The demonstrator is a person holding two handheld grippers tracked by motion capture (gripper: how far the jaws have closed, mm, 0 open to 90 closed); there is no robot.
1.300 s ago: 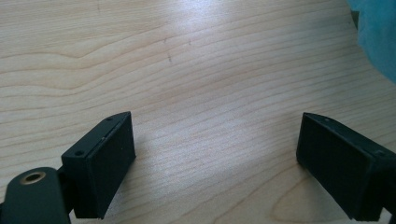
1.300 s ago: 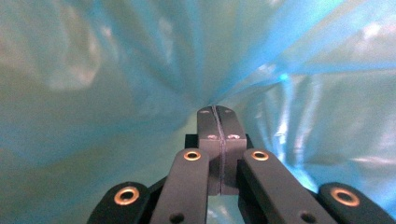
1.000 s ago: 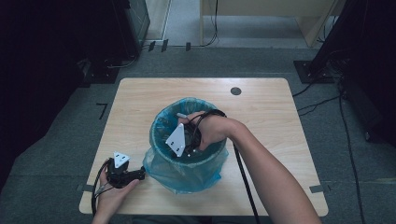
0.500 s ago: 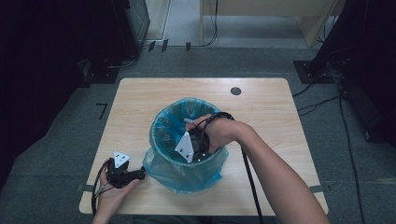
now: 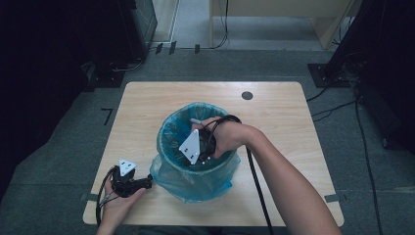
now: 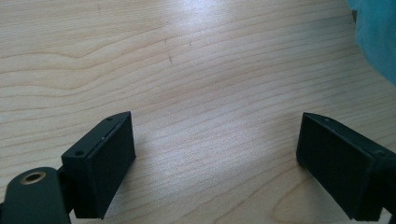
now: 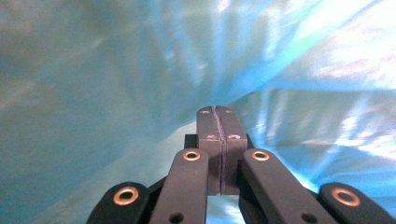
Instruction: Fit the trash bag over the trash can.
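We see a round bin lined with a translucent blue bag, standing upright near the front middle of the wooden counter. The bag's edge folds over the rim and its loose plastic hangs down the outside.

Table: stood in the middle of the floor, the person at its near edge.
Bin: stood on the table, near its centre, toward the near side.
Bag: lined the bin and hung over its rim.
Right gripper: reached down inside the bin, within the bag.
Left gripper: rested on the table at the near left corner, just left of the bin.
Round hole: lay in the tabletop behind the bin, toward the right.
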